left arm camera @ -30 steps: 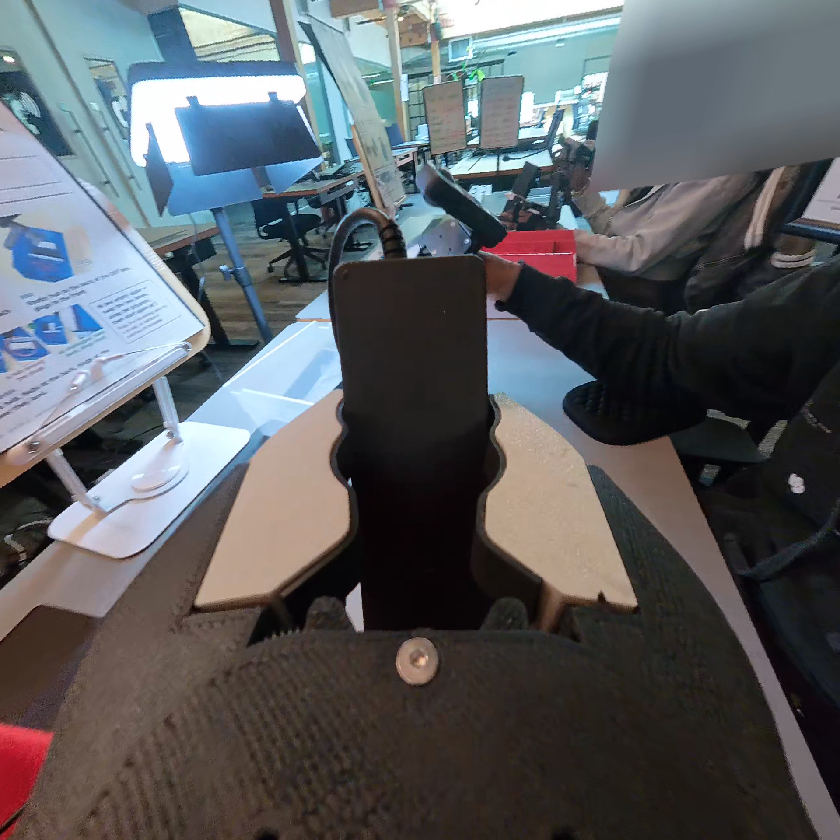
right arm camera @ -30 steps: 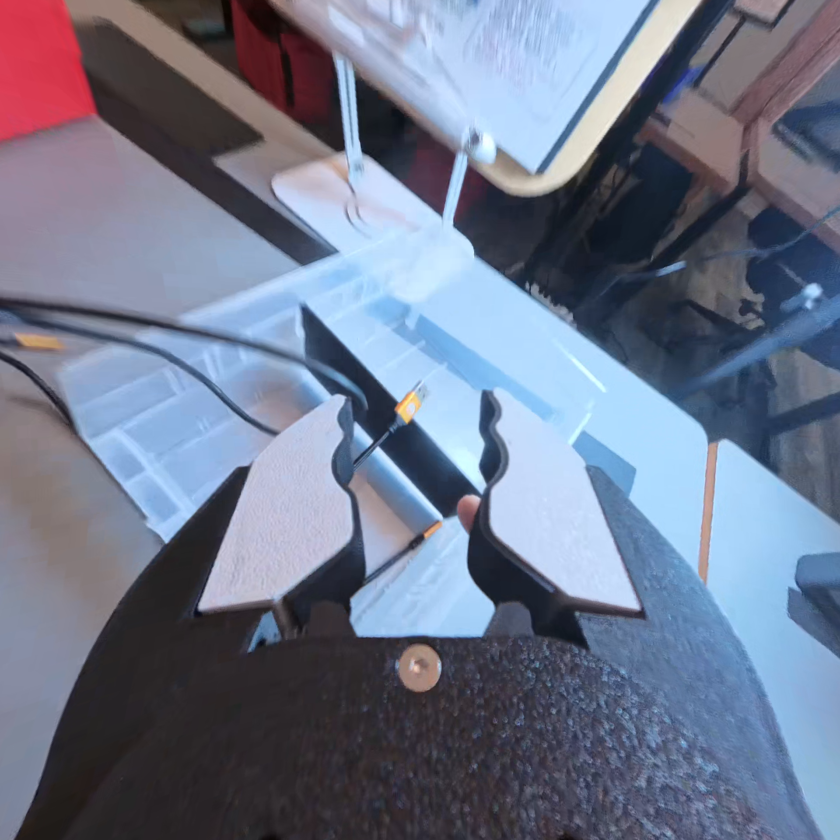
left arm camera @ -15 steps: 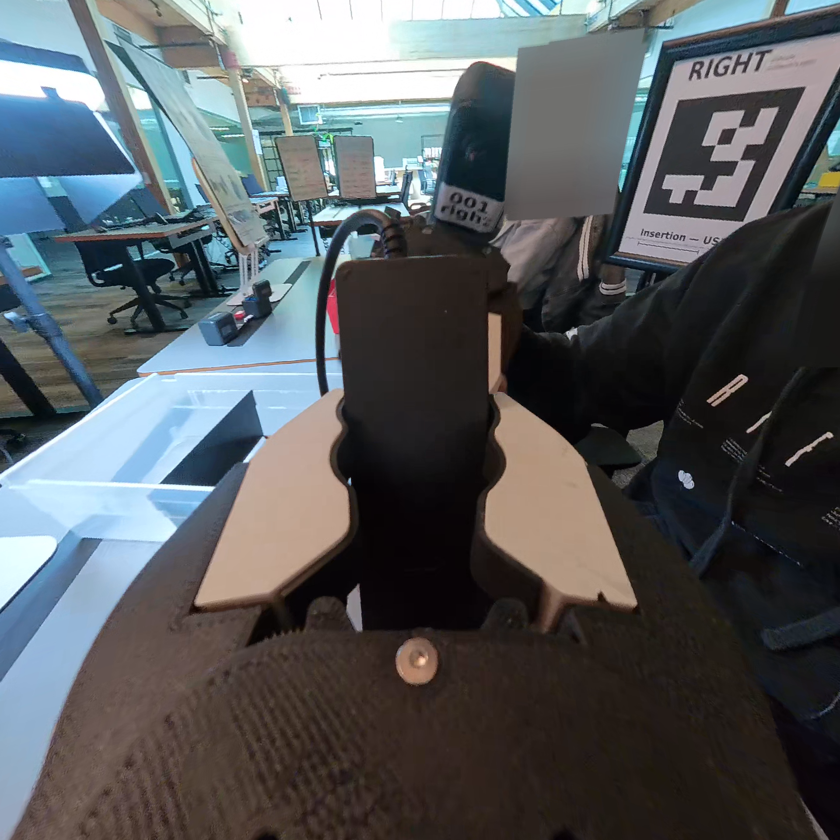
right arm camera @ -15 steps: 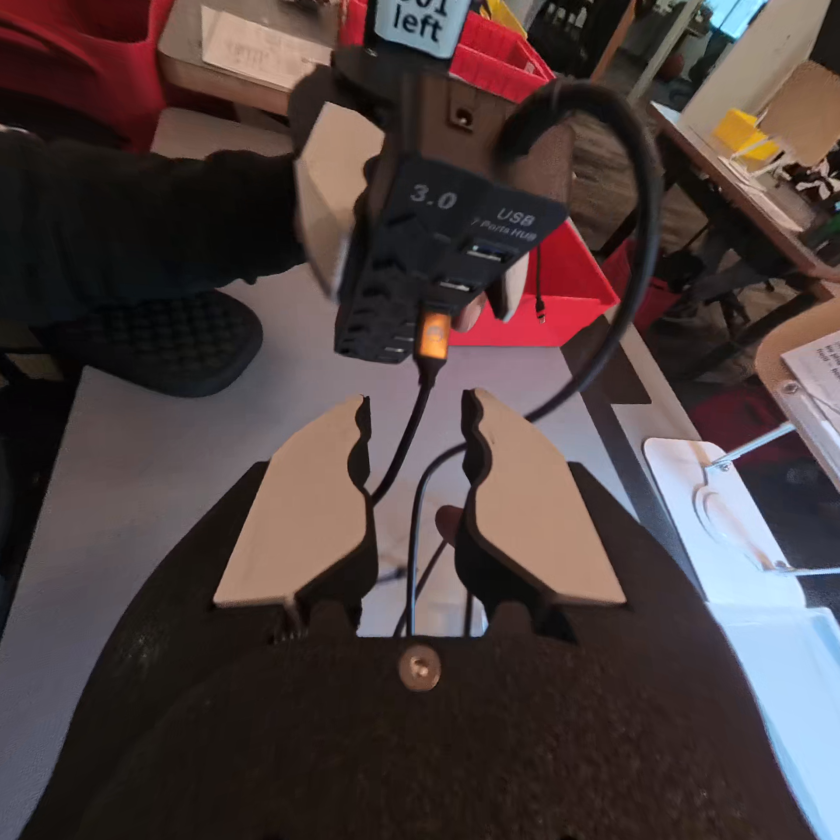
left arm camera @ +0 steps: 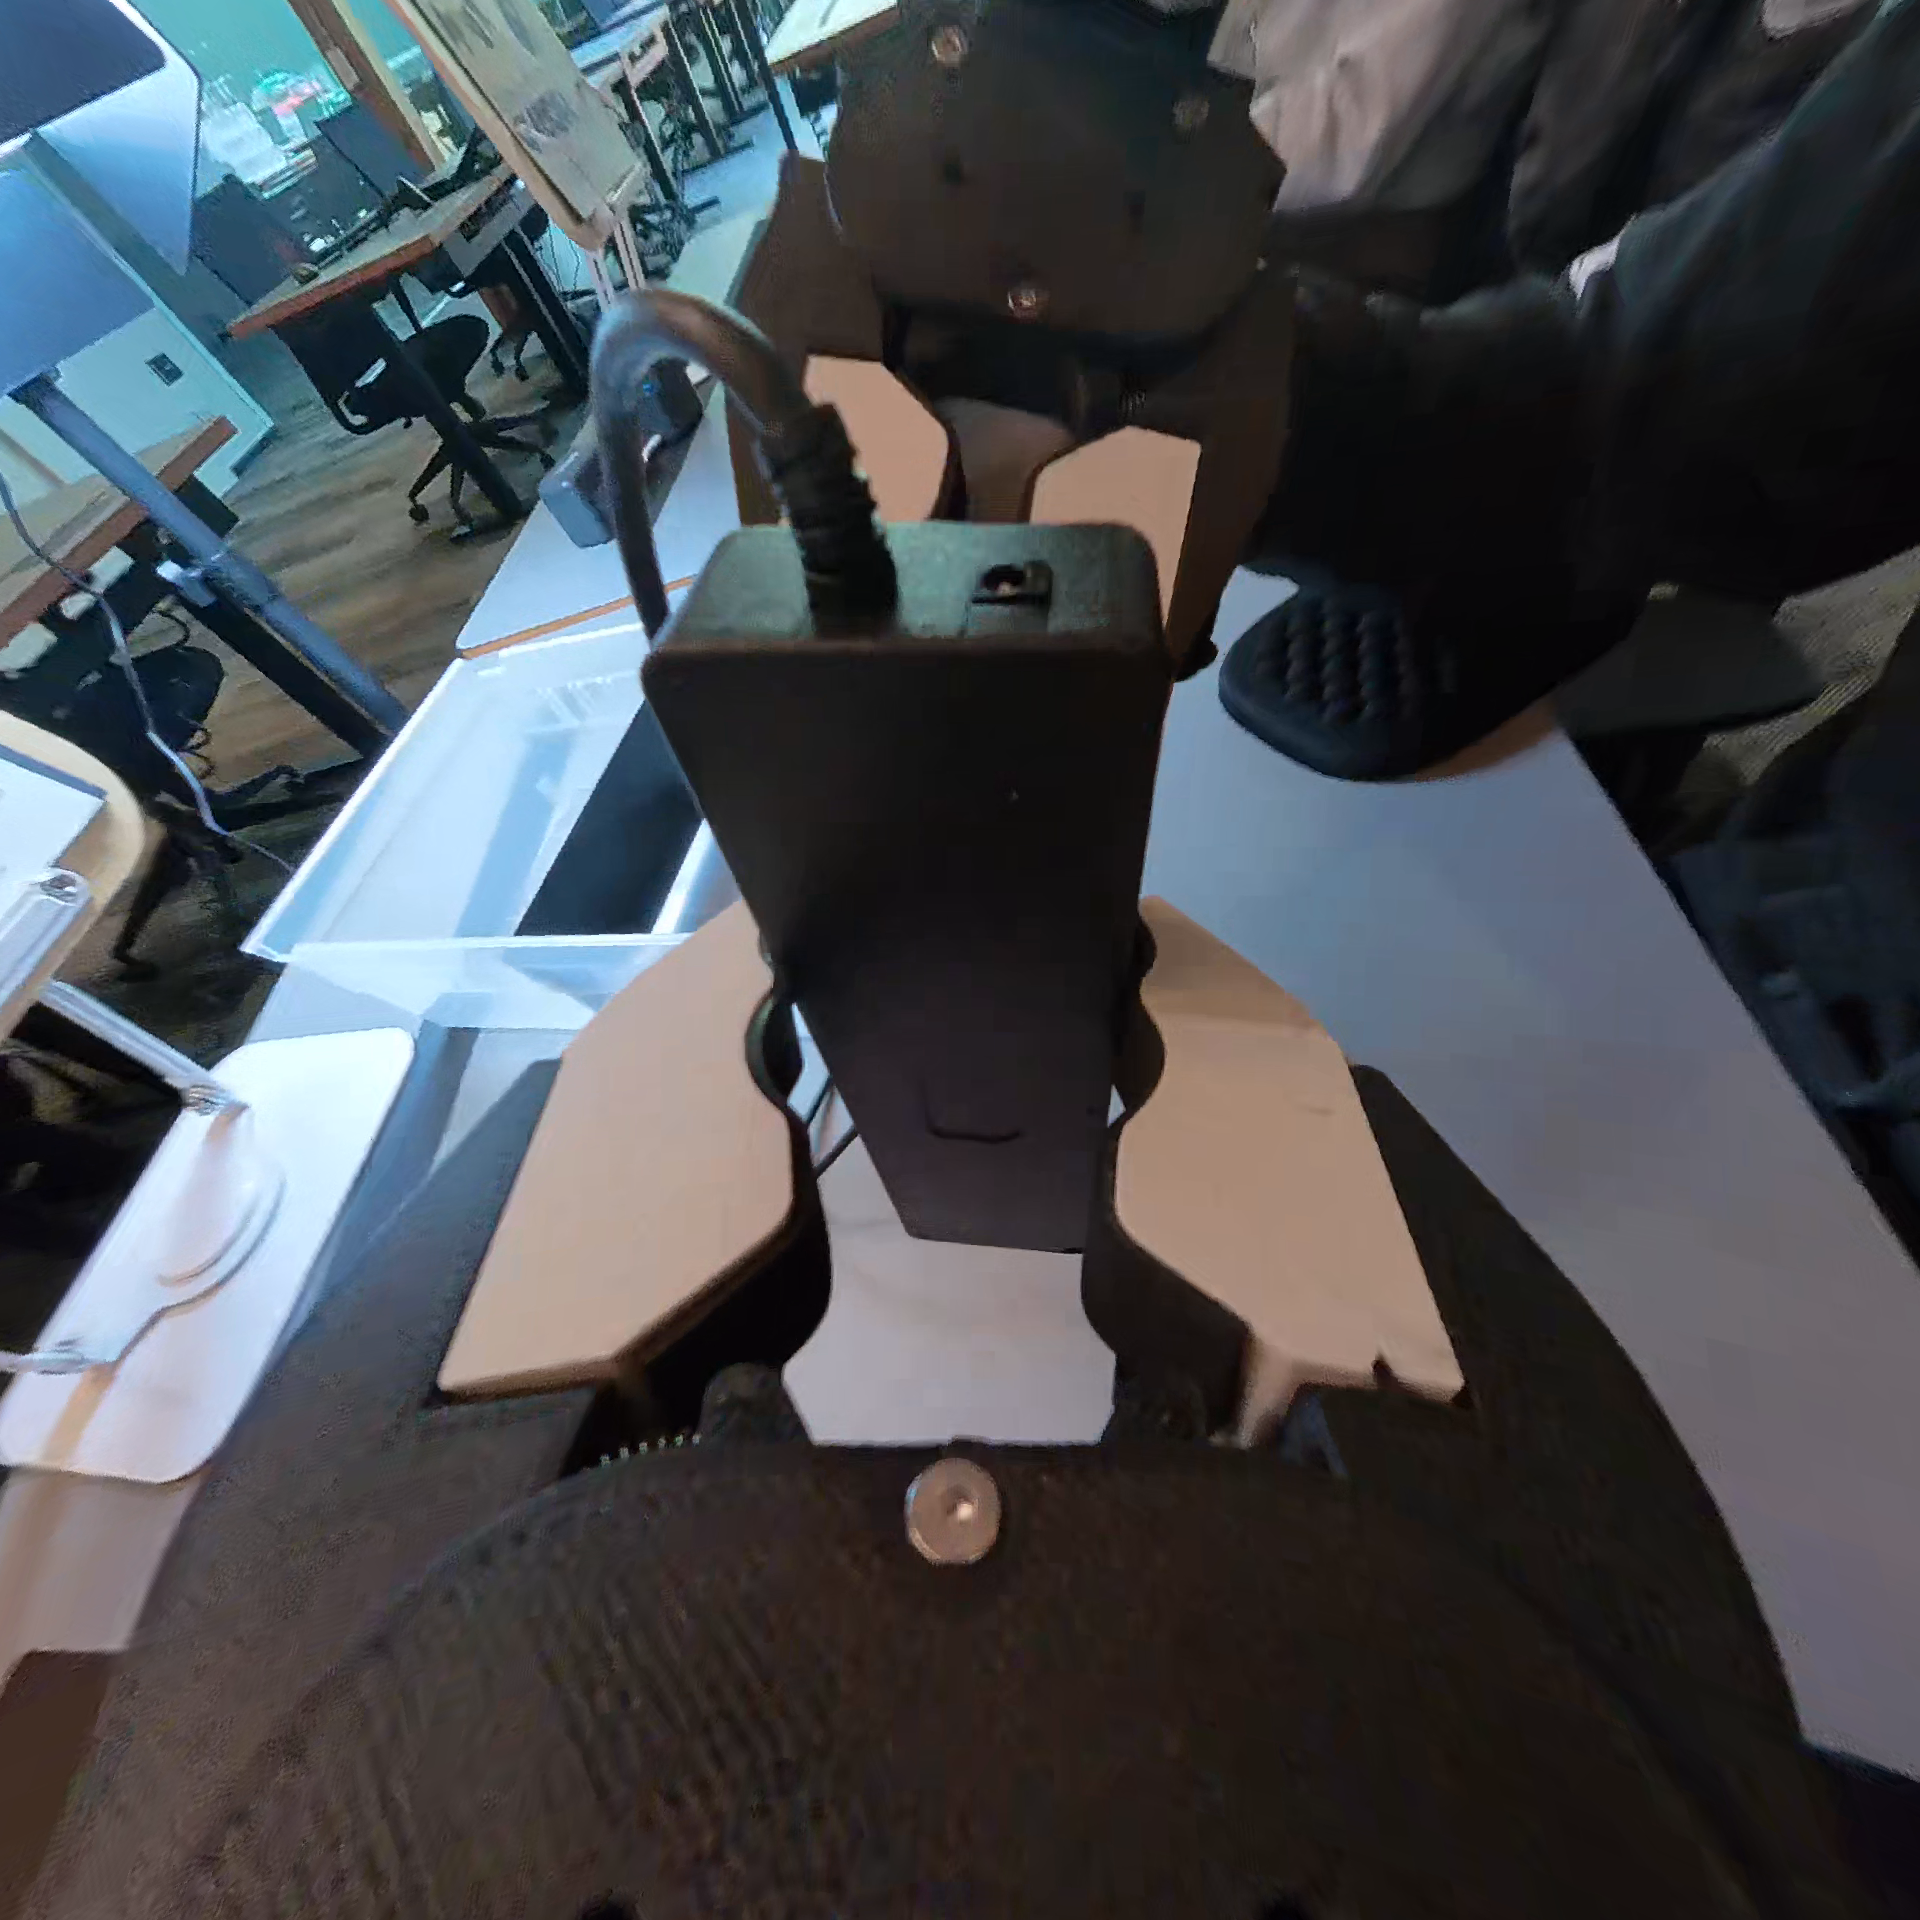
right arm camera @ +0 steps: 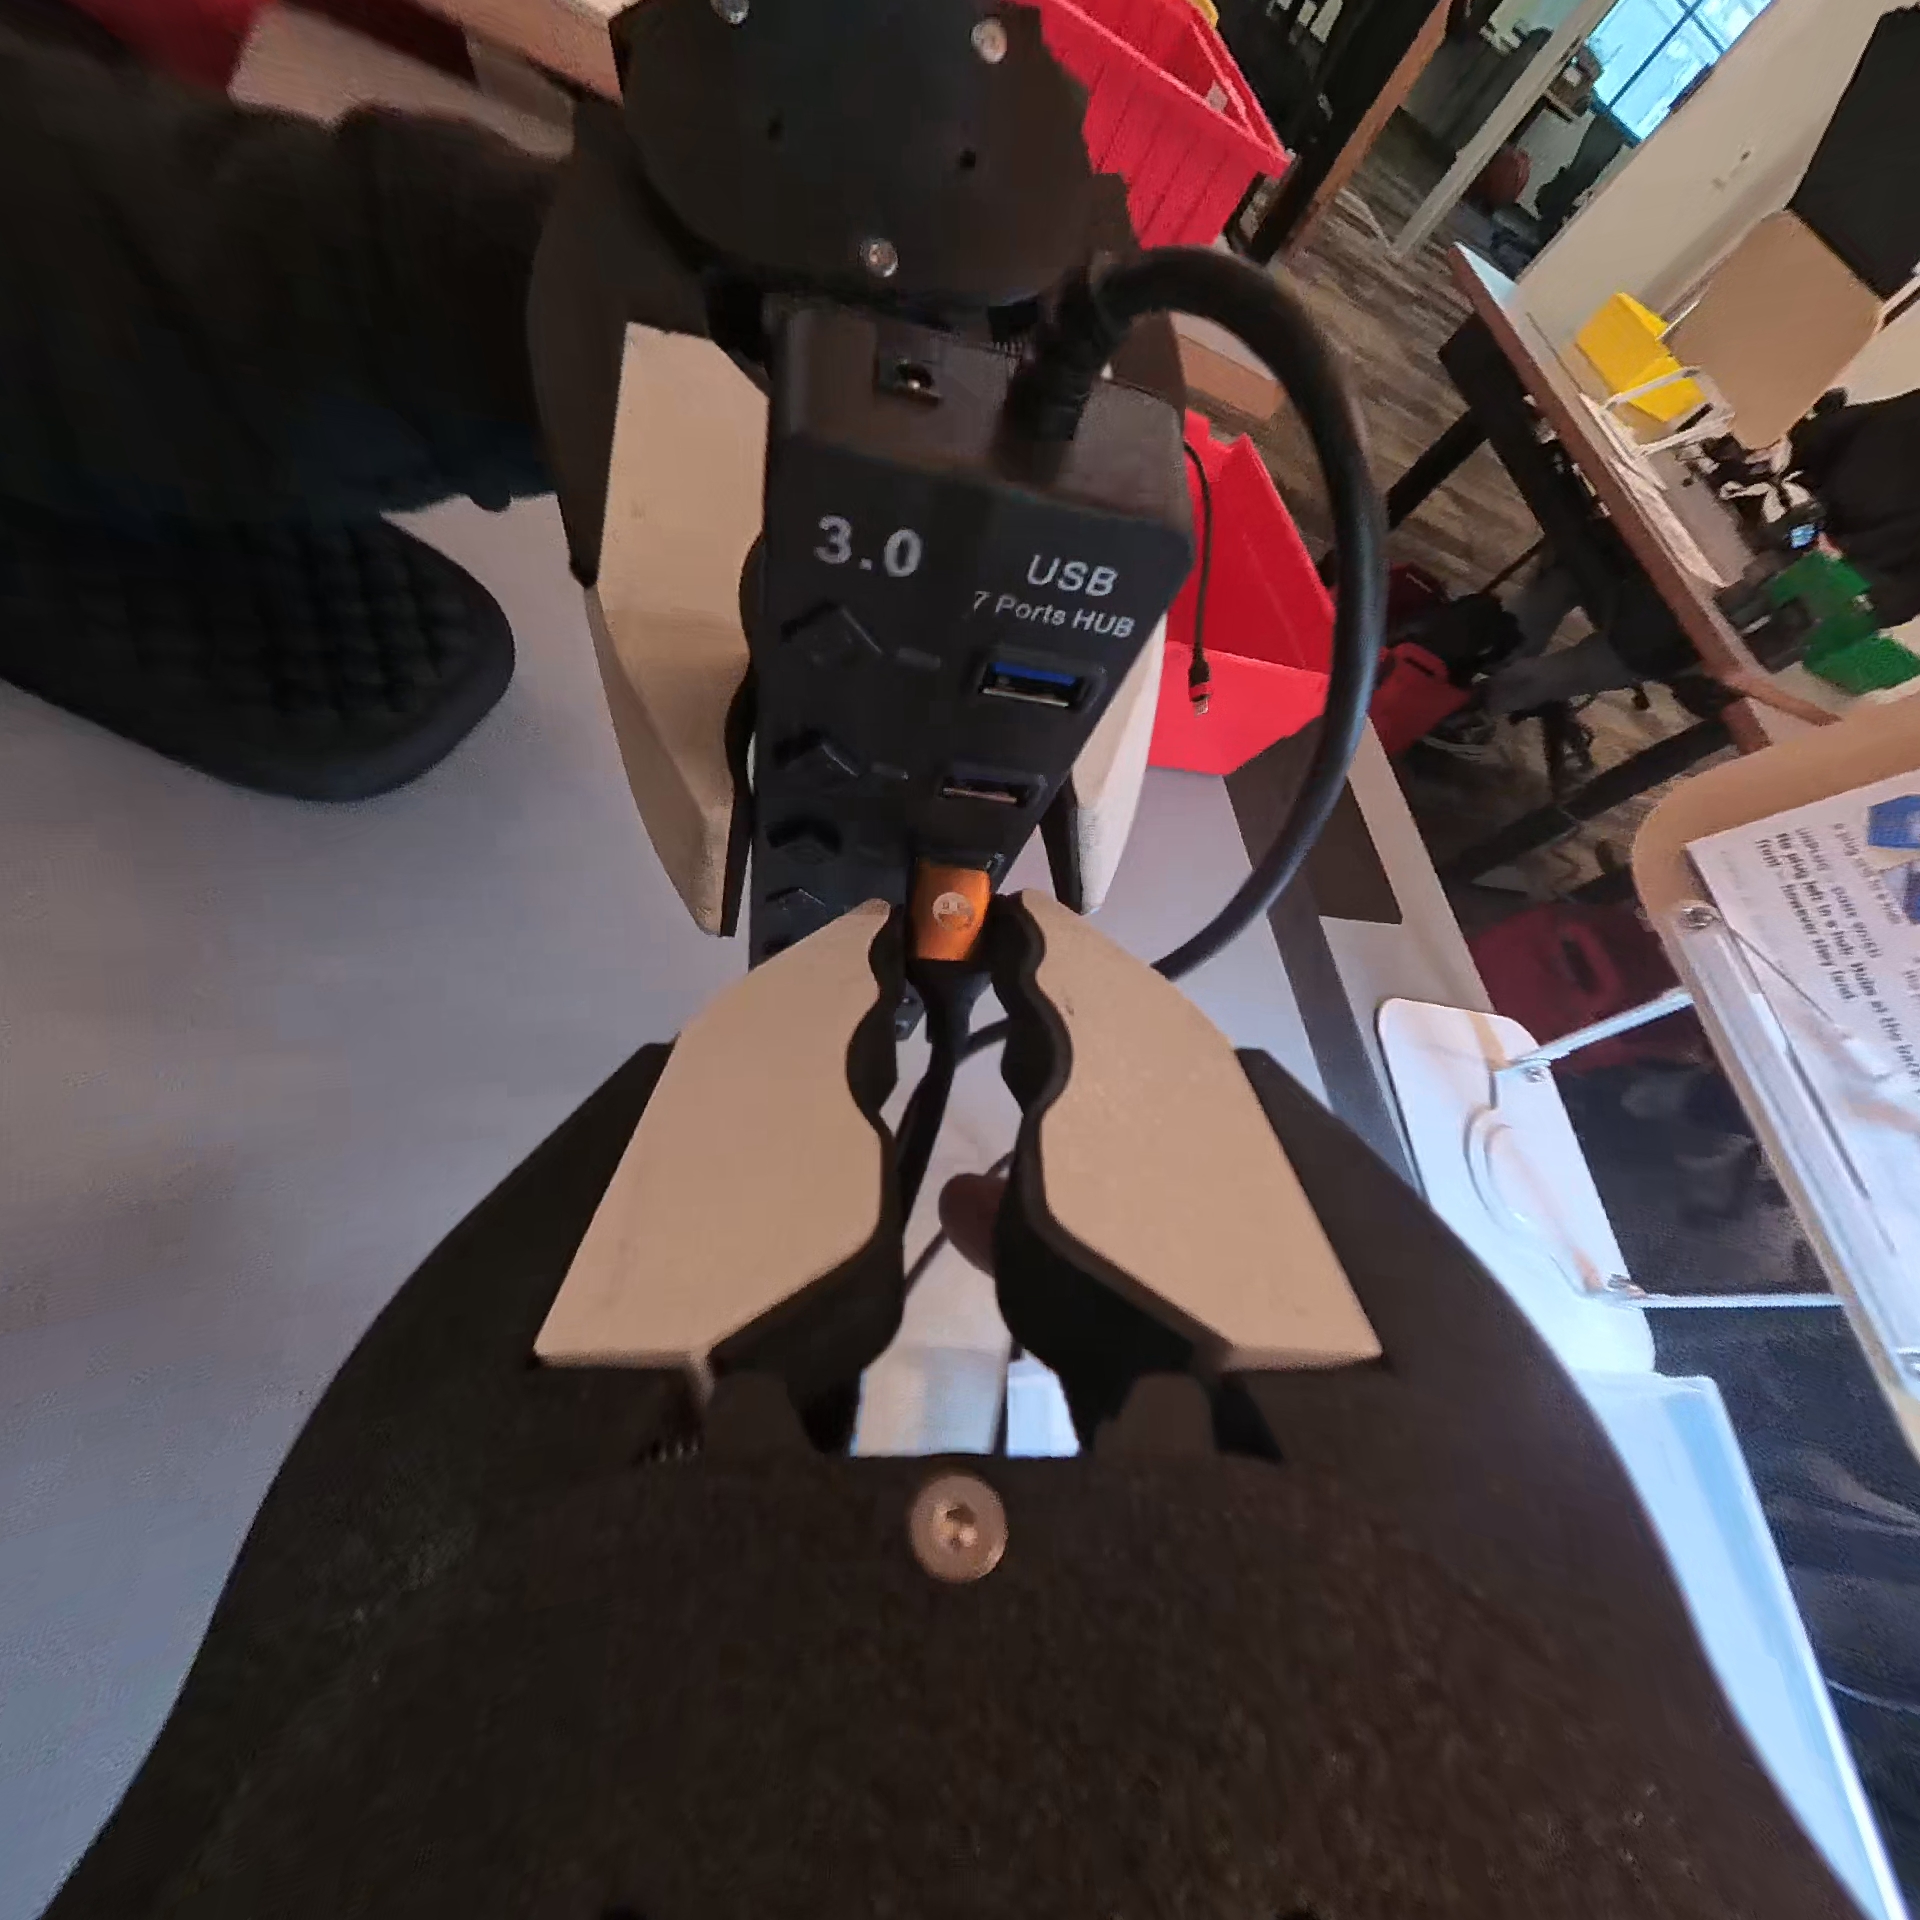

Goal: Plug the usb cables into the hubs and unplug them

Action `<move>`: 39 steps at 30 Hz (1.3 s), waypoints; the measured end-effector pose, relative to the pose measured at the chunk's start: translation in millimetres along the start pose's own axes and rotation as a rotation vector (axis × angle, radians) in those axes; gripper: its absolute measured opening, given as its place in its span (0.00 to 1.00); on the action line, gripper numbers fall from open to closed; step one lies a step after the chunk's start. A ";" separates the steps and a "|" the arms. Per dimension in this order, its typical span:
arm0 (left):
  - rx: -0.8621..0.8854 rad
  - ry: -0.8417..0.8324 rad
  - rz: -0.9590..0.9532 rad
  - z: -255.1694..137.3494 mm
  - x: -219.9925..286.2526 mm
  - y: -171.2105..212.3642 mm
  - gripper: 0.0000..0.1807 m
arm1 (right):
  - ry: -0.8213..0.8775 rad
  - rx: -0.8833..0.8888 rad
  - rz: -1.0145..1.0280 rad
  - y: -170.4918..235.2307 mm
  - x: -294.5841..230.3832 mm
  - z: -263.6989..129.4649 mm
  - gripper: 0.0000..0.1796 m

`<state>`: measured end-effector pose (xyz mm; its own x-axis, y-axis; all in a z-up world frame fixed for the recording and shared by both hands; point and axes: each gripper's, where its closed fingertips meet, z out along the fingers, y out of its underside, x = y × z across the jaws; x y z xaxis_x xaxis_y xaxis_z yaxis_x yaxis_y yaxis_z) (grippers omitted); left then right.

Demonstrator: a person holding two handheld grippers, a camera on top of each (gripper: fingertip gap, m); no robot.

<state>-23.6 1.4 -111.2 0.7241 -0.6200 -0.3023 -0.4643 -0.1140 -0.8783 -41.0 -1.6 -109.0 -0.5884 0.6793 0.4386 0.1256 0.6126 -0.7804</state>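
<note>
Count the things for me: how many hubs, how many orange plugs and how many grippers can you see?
black hub: 1
orange plug: 1
grippers: 2, the left gripper and the right gripper
Total: 4

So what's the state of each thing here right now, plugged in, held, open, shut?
USB hub: held upright off the table, clamped between the left gripper's fingers.
Orange USB plug: seated in a hub port, right gripper's fingers on both sides of it.
Left gripper: shut on the hub.
Right gripper: closed around the plug.
Upper hub ports: empty.
Thick black hub cable: attached, looping down.
</note>
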 end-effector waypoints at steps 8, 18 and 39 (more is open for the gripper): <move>0.016 -0.269 -0.068 -79.7 -59.8 10.7 0.32 | 0.079 0.023 0.012 -0.9 32.8 -66.0 0.09; -0.053 -0.186 -0.183 -120.7 -56.3 43.6 0.32 | 0.457 0.719 0.116 -57.6 98.0 -239.4 0.09; -0.059 -0.057 -0.219 -93.8 -44.2 52.3 0.31 | 0.457 0.040 0.437 147.1 166.3 -74.8 0.09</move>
<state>-127.8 -49.9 -109.0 0.8377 -0.5308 -0.1287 -0.3209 -0.2875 -0.9024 -60.6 231.6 -117.5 -0.0878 0.9726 0.2152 0.2415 0.2304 -0.9426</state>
